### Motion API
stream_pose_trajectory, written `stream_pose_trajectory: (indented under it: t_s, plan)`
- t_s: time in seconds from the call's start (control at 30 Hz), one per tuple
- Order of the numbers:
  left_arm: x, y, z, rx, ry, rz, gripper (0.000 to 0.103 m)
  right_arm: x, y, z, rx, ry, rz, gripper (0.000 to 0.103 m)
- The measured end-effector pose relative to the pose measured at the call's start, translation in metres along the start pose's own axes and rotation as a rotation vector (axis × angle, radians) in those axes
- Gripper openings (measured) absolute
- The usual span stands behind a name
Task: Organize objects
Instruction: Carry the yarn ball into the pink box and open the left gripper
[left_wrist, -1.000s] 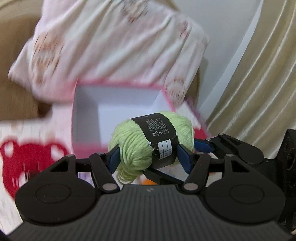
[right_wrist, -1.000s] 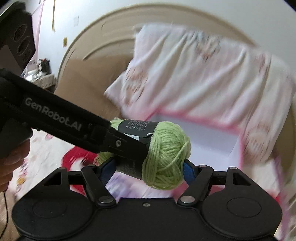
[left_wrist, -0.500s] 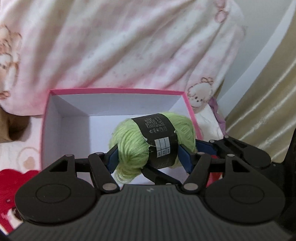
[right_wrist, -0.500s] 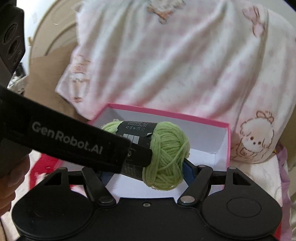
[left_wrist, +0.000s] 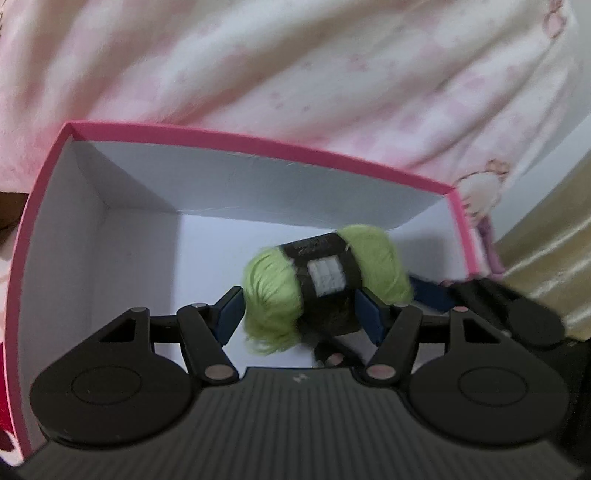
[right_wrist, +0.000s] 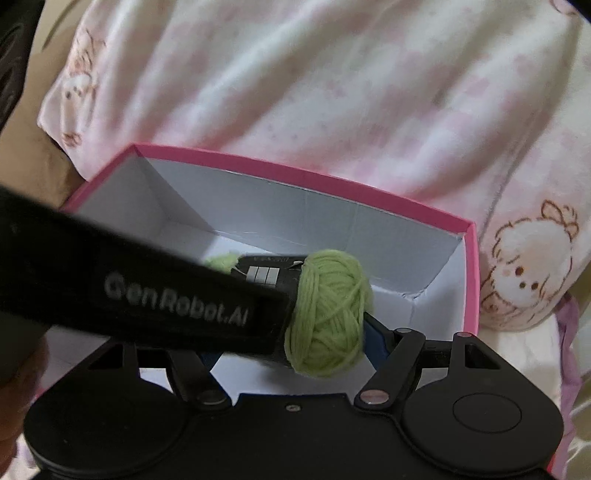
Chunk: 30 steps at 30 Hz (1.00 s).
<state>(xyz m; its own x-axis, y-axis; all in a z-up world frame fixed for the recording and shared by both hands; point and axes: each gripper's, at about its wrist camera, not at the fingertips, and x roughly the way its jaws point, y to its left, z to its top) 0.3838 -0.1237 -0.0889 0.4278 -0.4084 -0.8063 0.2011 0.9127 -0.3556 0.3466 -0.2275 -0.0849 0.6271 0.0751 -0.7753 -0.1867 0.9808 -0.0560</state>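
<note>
Both grippers, left gripper (left_wrist: 299, 314) and right gripper (right_wrist: 291, 345), apparently clamp green yarn ball (left_wrist: 325, 284) over pink box (left_wrist: 258, 142); next: lower, release inside.

A pink-and-white pillow (right_wrist: 332, 110), printed with cartoon lambs, is filling the background in both views. A gold satin curtain (left_wrist: 546, 266) is hanging at far right in the left wrist view, a strip of pale wall (left_wrist: 580, 136) showing above it. A tan headboard (right_wrist: 48, 173) is showing at left. Lighting is soft and even.
</note>
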Motion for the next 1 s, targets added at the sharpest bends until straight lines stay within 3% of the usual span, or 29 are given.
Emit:
stream_pose_trajectory:
  t_s: [0.07, 0.2, 0.27, 0.33, 0.37, 0.43, 0.5, 0.57, 0.67, 0.87, 1.0]
  plan:
    - [0.004, 0.001, -0.003, -0.012, 0.005, 0.009, 0.065, 0.004, 0.001, 0.002, 0.004, 0.02, 0.002, 0.079]
    - [0.012, 0.007, -0.005, -0.1, 0.034, -0.043, 0.055, -0.011, 0.01, -0.004, -0.06, -0.003, -0.052, 0.081]
    - [0.012, 0.0, -0.006, -0.087, 0.021, -0.045, 0.052, -0.02, 0.011, -0.01, -0.069, -0.009, -0.037, 0.078]
    - [0.01, -0.012, -0.008, -0.036, -0.005, -0.035, 0.049, -0.029, 0.012, -0.017, -0.075, -0.023, -0.02, 0.06]
    - [0.013, -0.016, -0.002, -0.018, -0.015, -0.04, 0.046, -0.031, 0.015, -0.02, -0.09, -0.024, -0.022, 0.046]
    - [0.013, -0.024, -0.002, -0.011, -0.035, -0.098, 0.036, -0.028, -0.006, -0.015, -0.098, -0.03, -0.038, 0.036]
    - [0.012, -0.028, -0.003, -0.021, -0.054, -0.103, 0.035, -0.021, -0.007, -0.015, -0.086, -0.024, -0.034, 0.016]
    - [0.011, -0.031, -0.005, -0.003, -0.069, -0.075, 0.035, -0.009, -0.012, -0.012, -0.048, -0.009, -0.048, 0.016]
    - [0.007, -0.026, -0.011, -0.019, -0.08, -0.075, 0.035, 0.006, -0.02, -0.011, 0.011, 0.007, -0.096, 0.004]
    - [0.012, -0.02, -0.016, -0.064, -0.064, -0.086, 0.035, 0.007, -0.029, 0.0, 0.155, -0.015, -0.011, 0.005]
    - [0.023, -0.029, -0.022, -0.083, -0.022, -0.073, 0.035, 0.017, -0.034, 0.002, 0.18, 0.011, -0.023, 0.002]
